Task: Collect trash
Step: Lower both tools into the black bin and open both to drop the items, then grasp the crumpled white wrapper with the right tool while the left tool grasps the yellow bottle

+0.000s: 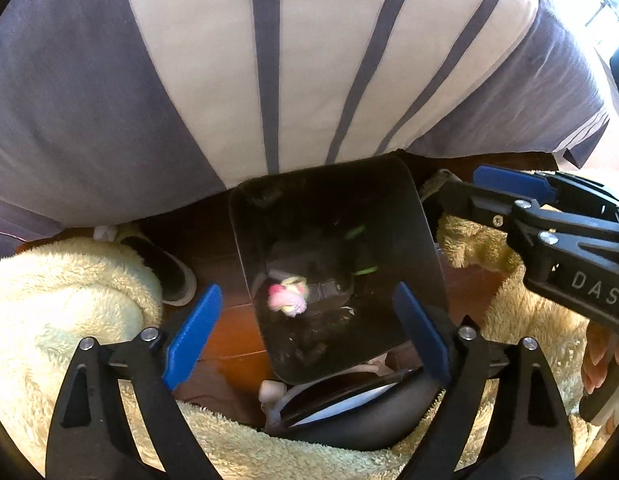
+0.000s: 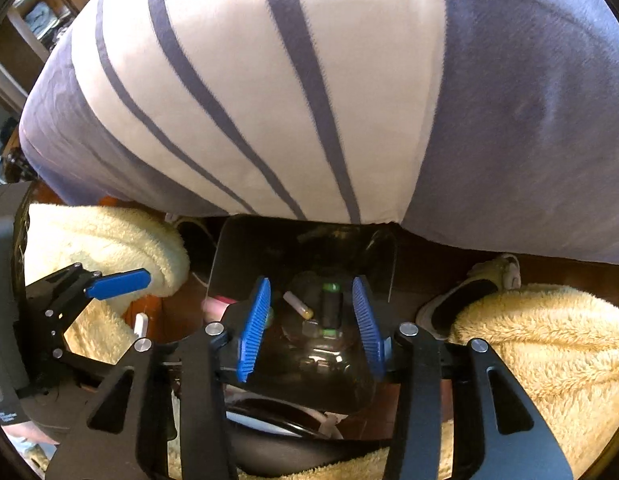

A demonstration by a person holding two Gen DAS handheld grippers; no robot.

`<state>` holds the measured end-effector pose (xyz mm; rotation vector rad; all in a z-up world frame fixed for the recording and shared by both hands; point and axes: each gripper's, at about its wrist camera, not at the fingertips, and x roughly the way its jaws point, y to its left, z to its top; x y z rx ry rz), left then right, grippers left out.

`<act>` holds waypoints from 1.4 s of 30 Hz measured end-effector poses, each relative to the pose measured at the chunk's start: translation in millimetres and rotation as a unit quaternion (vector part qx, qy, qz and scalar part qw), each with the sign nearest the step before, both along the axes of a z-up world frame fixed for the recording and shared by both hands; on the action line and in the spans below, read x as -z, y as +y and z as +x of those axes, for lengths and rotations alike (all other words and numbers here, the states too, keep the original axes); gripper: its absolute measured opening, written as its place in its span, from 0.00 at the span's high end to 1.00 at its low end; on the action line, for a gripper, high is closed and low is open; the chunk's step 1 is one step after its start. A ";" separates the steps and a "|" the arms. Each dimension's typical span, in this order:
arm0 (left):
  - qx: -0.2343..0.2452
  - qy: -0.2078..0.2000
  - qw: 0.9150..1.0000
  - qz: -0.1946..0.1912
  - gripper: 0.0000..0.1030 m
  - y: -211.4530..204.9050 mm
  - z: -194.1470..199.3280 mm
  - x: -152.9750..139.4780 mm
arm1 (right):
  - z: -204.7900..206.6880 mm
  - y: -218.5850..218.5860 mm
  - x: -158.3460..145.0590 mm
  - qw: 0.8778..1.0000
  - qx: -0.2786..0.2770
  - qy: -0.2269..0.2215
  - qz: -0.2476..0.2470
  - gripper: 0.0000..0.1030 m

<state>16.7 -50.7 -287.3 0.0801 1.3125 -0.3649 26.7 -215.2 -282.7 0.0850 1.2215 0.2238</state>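
L gripper hangs over the black trash bin, jaws wide, nothing btwn them. Pink-and-yellow wad is inside the bin w/ clear plastic packaging and green bits. R gripper also above the bin, jaws partly apart, empty. Striped bedding overhangs the far rim; fluffy cream fabric crowds both sides, shoe at left.

The bin's mouth lies open from above, hemmed by bedding behind and fleece alongside
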 end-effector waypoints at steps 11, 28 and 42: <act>-0.020 -0.054 0.998 0.010 0.10 12.0 2.9 -30.8 | -2.4 -14.8 -19.6 0.999 0.034 -0.031 0.000 0.10; -0.054 -0.211 0.976 0.013 0.08 39.9 26.2 -138.7 | 7.3 -33.9 -110.6 0.986 0.049 -0.158 -0.036 0.09; -0.077 -0.258 0.963 0.008 0.08 46.5 91.2 -182.6 | 75.6 -33.9 -161.7 0.974 0.044 -0.217 -0.055 0.08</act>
